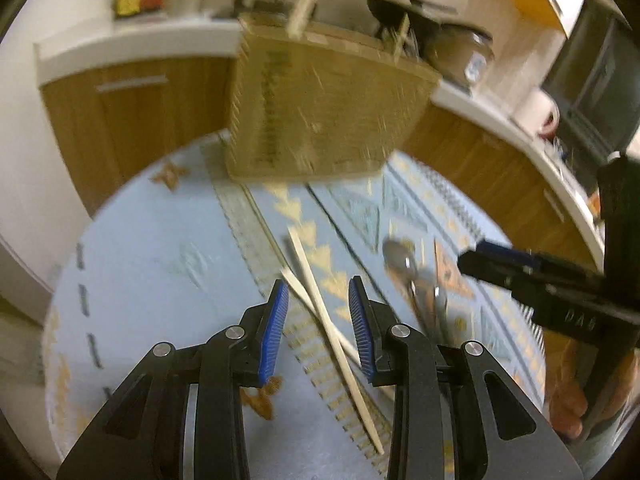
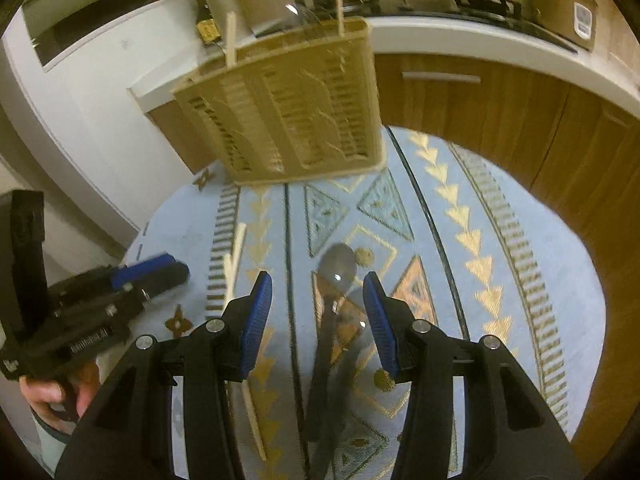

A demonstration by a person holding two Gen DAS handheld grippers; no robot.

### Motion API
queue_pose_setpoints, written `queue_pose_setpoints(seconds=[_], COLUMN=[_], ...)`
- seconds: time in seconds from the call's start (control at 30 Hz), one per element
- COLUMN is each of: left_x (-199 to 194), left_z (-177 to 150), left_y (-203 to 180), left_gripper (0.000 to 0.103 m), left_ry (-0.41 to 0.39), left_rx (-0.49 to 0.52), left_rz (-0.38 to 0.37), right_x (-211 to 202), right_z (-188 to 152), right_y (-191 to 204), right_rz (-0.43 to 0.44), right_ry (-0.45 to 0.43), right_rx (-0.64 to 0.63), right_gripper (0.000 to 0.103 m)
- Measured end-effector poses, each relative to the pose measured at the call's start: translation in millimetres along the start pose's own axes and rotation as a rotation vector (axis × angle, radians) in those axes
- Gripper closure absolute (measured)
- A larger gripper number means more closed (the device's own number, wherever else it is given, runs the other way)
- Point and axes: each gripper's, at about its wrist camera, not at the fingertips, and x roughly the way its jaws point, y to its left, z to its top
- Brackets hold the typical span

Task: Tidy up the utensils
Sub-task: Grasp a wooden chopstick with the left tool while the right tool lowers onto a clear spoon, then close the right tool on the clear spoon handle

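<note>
A beige slotted utensil holder [image 1: 320, 112] stands at the far side of the round table, with chopsticks poking out of its top; it also shows in the right wrist view [image 2: 288, 108]. Two wooden chopsticks [image 1: 320, 304] lie crossed on the patterned cloth, between the fingers of my open left gripper [image 1: 318, 296]. A metal spoon [image 2: 334, 280] and other cutlery lie between the fingers of my open right gripper [image 2: 318, 292]. The spoon also shows in the left wrist view [image 1: 404, 264], with my right gripper [image 1: 492, 260] beside it. My left gripper [image 2: 160, 270] appears at left in the right wrist view.
The round table has a blue patterned cloth [image 2: 500, 280]. Wooden kitchen cabinets [image 2: 500, 120] with a white counter stand behind. A pot [image 2: 560, 0] and a stove sit on the counter. A mug [image 1: 548, 116] stands on the counter at right.
</note>
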Motion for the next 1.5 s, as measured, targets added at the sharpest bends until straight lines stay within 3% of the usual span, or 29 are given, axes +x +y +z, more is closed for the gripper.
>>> queue_pose_setpoints(seconds=[0.1,0.23,0.53,0.6,0.67,0.87,1.17,1.3,1.5], left_x=[11.3,29.7,56.8,58.2,57.4,46.6,23.7,13.6,6.6], left_z=[-3.9,0.2,7.1,7.8,8.1,5.7,0.1,-5.9,-9.2], left_y=[-4.9,-14.1,-27.1,-25.6,-22.5,-2.0,37.1,44.5,56.3], left_gripper=[0.073,0.074,0.074,0.079,0.092,0.099,0.099,0.099,0.099], left_ry=[0.008,0.034,0.097,0.099,0.095,0.08,0.103,0.096,0.111], left_rx=[0.008,0.042,0.067,0.061,0.06,-0.02,-0.151,-0.153,-0.158], left_rz=[0.023,0.101,0.191,0.212,0.235,0.13,-0.033,-0.001,0.046], right_x=[4.3,7.8,11.0,11.4,14.3,32.5,53.0,63.4,74.1], right_z=[-7.8,-14.1,-11.7,-10.0,-8.0,-6.2,1.9,0.6,0.4], right_y=[-1.6,-7.3,-14.8,-12.8,-11.1,-6.9,-0.4,4.4,23.6], right_rz=[-0.051,-0.031,-0.037,-0.018,-0.008,0.025,0.04,0.039,-0.085], right_ry=[0.005,0.022,0.045,0.051,0.06,0.131,0.215,0.26,0.291], right_rx=[-0.003,0.018,0.032,0.03,0.03,0.031,0.024,0.017,-0.072], right_gripper=[0.059,0.059,0.059,0.059,0.059,0.065,0.071,0.075,0.075])
